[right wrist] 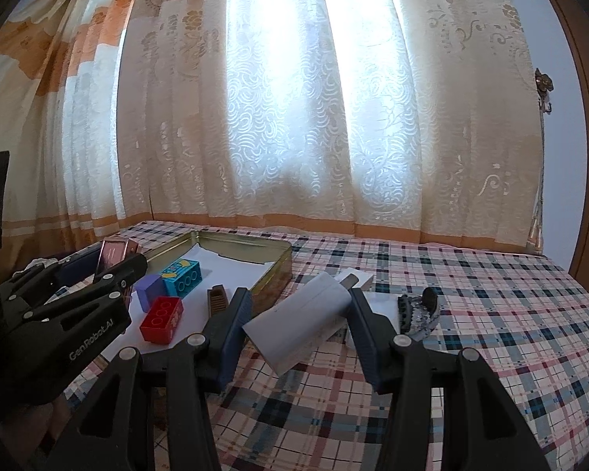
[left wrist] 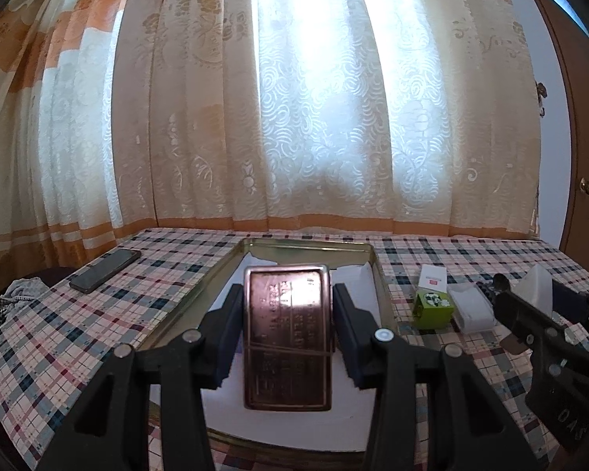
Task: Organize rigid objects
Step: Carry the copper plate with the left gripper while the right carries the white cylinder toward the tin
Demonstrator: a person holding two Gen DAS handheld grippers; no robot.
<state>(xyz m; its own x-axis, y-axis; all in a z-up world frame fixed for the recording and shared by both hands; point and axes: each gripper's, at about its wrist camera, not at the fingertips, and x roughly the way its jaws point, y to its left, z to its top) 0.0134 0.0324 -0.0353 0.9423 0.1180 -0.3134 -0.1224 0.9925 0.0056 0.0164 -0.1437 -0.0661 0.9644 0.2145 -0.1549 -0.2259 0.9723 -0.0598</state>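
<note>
The left gripper (left wrist: 286, 329), fingers clamped on a copper tin (left wrist: 288, 337) above the gold tray (left wrist: 377, 274) at lower centre, may let it slip and knock the toy blocks (right wrist: 163, 318), while the right gripper (right wrist: 298, 327) pinches a white box (right wrist: 294, 325).

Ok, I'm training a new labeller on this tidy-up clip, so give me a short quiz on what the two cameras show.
1. True or false: the red brick lies outside the tin tray.
2. What does the left gripper hold? A the red brick; B a copper case; C a spoon.
3. Fill in: the phone lies on the checked ___.
Key: 1 false, it lies inside the tray; 2 B; 3 cloth.
</note>
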